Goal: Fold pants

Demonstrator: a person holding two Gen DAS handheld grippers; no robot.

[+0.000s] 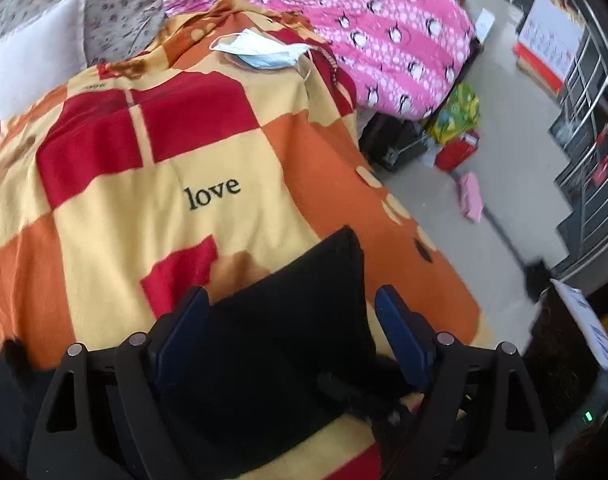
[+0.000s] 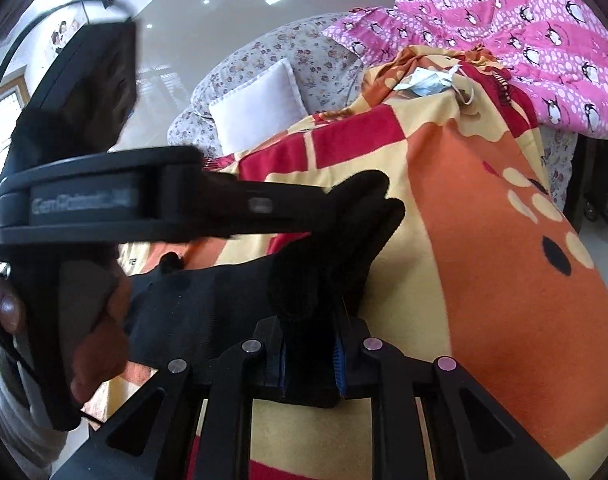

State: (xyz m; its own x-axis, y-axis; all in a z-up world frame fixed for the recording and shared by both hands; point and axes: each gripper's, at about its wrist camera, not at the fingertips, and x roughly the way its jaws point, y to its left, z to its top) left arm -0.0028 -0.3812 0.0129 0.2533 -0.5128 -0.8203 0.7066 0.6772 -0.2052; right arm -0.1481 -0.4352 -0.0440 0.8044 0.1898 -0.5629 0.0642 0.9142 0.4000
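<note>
The black pants (image 1: 288, 320) lie on a red, yellow and orange blanket (image 1: 144, 184) on a bed. My left gripper (image 1: 292, 300) is open, its blue fingers (image 1: 184, 320) standing on either side of the pants' black fabric. In the right wrist view my right gripper (image 2: 310, 344) is shut on a bunched fold of the black pants (image 2: 336, 248) and holds it above the blanket (image 2: 484, 280). The left gripper's body (image 2: 104, 200) and the hand holding it cross the left of that view, its tips hidden against the pants.
A blue face mask (image 1: 260, 50) lies at the blanket's far end. A pink penguin quilt (image 1: 364, 28) and a white pillow (image 1: 32, 72) lie beyond. To the right the bed edge drops to a floor with bags (image 1: 456, 128) and a metal railing (image 1: 592, 128).
</note>
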